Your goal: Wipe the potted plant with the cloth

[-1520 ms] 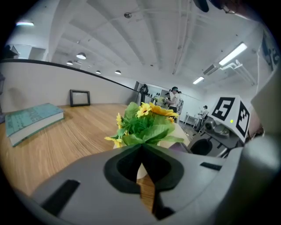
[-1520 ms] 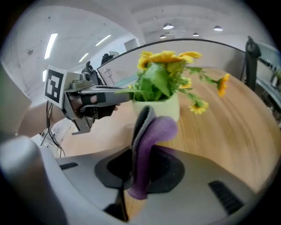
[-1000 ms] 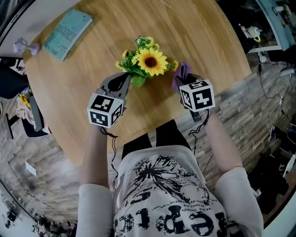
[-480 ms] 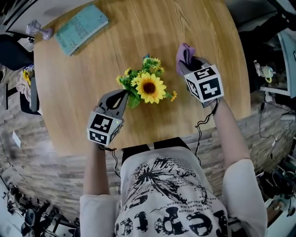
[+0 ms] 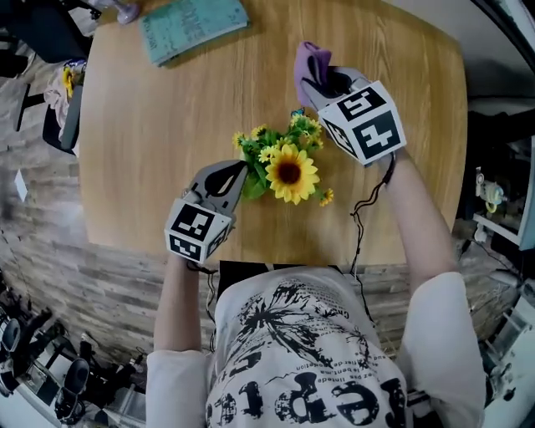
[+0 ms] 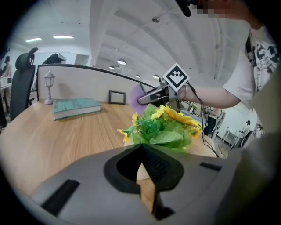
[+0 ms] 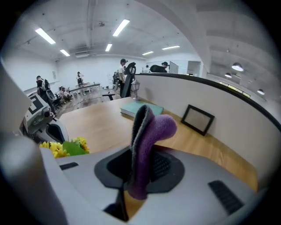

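The potted plant (image 5: 284,163), a sunflower with small yellow blooms and green leaves, stands near the front of the round wooden table (image 5: 159,142). My left gripper (image 5: 240,171) is shut, its tips against the leaves on the plant's left side; I see nothing clamped between them. In the left gripper view the plant (image 6: 164,127) fills the space just beyond the left gripper (image 6: 142,147). My right gripper (image 5: 320,79) is shut on a purple cloth (image 5: 305,60) and hovers just beyond the plant, at its far right. The cloth (image 7: 147,140) sticks up from the right gripper (image 7: 136,165).
A teal book (image 5: 192,25) lies at the table's far left, a small lamp (image 6: 49,85) beside it. A dark picture frame (image 7: 197,118) leans on the partition behind the table. A black office chair (image 6: 24,83) stands at the left edge.
My right gripper has carried the cloth from the plant's near right side round to its far side and has rolled. The left gripper stays at the plant's left.
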The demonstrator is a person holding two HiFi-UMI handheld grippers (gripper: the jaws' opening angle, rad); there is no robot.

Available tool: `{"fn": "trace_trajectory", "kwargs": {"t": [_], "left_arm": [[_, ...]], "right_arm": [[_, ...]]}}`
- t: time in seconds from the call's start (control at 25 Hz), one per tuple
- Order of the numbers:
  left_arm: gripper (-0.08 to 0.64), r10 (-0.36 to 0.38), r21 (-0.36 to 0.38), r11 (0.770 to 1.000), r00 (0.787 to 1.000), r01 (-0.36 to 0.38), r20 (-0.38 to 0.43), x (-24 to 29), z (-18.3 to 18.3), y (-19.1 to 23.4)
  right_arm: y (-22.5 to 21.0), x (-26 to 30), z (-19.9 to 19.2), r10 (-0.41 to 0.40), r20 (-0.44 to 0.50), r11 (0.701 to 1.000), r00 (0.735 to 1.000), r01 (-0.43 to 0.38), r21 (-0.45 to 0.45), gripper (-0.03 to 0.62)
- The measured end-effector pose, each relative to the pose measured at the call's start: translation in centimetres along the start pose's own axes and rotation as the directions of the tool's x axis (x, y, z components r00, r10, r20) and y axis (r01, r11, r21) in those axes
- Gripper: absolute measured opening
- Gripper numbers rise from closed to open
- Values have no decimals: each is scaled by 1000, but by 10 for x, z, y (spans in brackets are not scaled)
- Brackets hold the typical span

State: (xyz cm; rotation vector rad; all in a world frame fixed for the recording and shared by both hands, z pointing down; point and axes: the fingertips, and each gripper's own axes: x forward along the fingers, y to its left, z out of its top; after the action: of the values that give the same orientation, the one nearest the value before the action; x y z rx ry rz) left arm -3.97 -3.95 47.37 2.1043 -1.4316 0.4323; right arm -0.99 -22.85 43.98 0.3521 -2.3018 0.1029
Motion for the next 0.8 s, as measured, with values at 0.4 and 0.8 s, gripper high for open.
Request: {"fn": "trace_trajectory", "kwargs": {"t": [0.4, 0.8], "left_arm": [[3, 51, -31, 998, 999, -50, 19, 0, 0, 0], [3, 53, -76, 996, 998, -50, 30, -2, 1, -1]], "right_arm": [[76, 51, -14, 383, -155, 884, 911, -410, -224, 77], [107, 45, -53, 501, -449, 652, 740, -664, -366, 74]]}}
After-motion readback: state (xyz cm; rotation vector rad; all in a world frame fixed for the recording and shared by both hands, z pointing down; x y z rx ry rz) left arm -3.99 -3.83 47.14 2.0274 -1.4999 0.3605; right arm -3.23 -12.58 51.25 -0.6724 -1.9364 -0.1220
